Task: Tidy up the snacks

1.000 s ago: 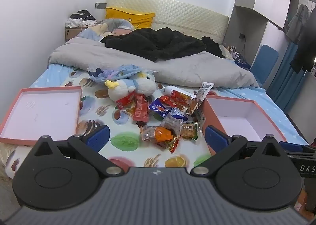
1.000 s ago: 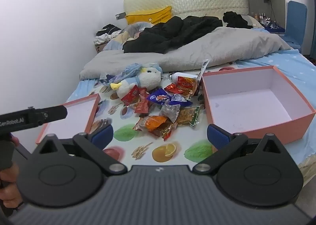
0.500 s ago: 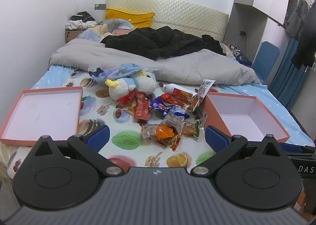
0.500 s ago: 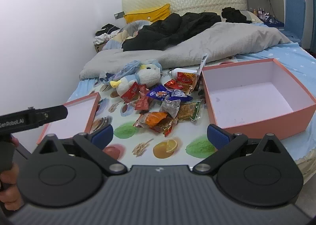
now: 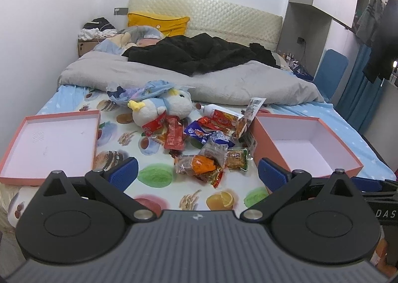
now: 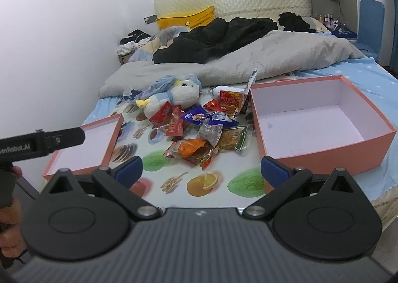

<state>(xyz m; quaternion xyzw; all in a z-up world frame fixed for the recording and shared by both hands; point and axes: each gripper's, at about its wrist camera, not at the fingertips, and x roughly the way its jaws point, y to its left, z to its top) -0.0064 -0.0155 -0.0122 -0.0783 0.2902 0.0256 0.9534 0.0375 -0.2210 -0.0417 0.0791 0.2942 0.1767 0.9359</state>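
Note:
A heap of snack packets lies mid-bed on the fruit-print sheet; it also shows in the right wrist view. An empty pink box stands right of the heap, also in the right wrist view. Its shallow lid lies to the left, also in the right wrist view. My left gripper is open and empty, held before the bed's near edge. My right gripper is open and empty, also short of the heap.
A plush duck lies against the far side of the heap, with a white bottle beside it. A grey duvet and black clothes cover the far half of the bed. A blue chair stands at right.
Both grippers have drawn back and risen slightly, so the bed looks a little farther off. Jaws stay open. Nothing on the bed has moved.

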